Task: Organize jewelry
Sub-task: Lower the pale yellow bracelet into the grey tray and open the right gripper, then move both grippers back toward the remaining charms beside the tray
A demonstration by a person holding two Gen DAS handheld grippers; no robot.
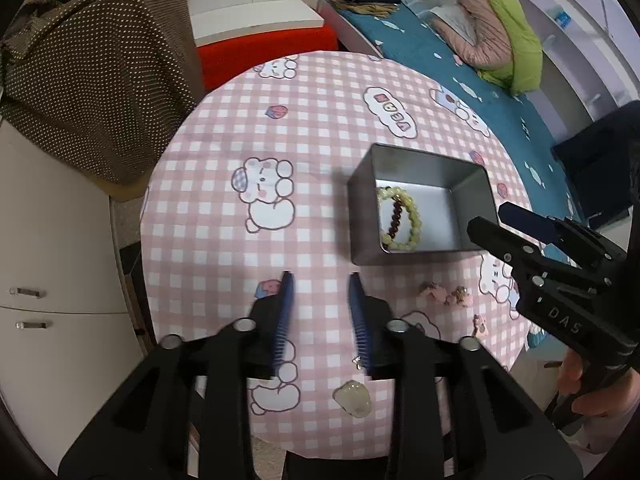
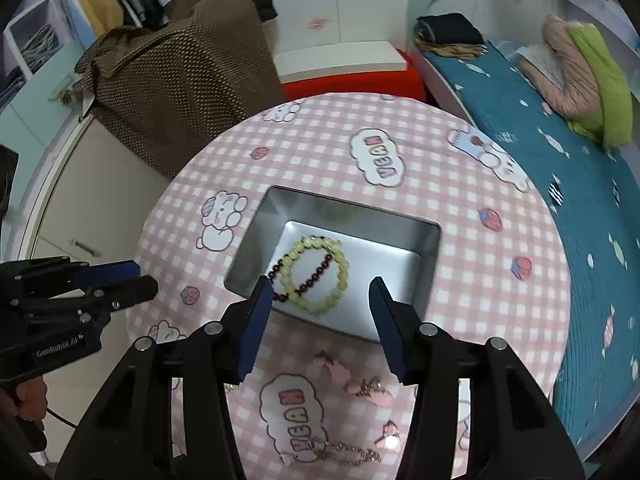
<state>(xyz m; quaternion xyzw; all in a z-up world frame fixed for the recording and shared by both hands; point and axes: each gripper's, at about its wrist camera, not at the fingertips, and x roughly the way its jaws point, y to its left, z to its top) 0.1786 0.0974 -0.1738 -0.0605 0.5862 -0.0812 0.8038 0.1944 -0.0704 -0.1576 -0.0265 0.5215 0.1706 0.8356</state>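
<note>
A: Jewelry: where is it?
B: Your left gripper (image 1: 322,280) hangs narrowly open and empty; the pale stone (image 1: 353,398) lies just under it. Two bracelets (image 2: 316,274) sit in the tin (image 2: 434,236). Your right gripper (image 2: 318,288) gapes empty above them; pink earrings (image 2: 352,376) lie nearer you.

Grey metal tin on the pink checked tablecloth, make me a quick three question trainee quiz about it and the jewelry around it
1. True or false: the grey rectangular metal tin already holds two beaded bracelets.
2. Multiple choice: the pale yellow-green beaded bracelet lies A) on the pink checked tablecloth, B) inside the tin, C) between closed jaws.
3. Fill in: above the tin, the right hand-held gripper has its jaws ____.

Key:
1. True; the dark red beaded bracelet lies with the pale one.
2. B
3. Open, holding nothing.
</note>
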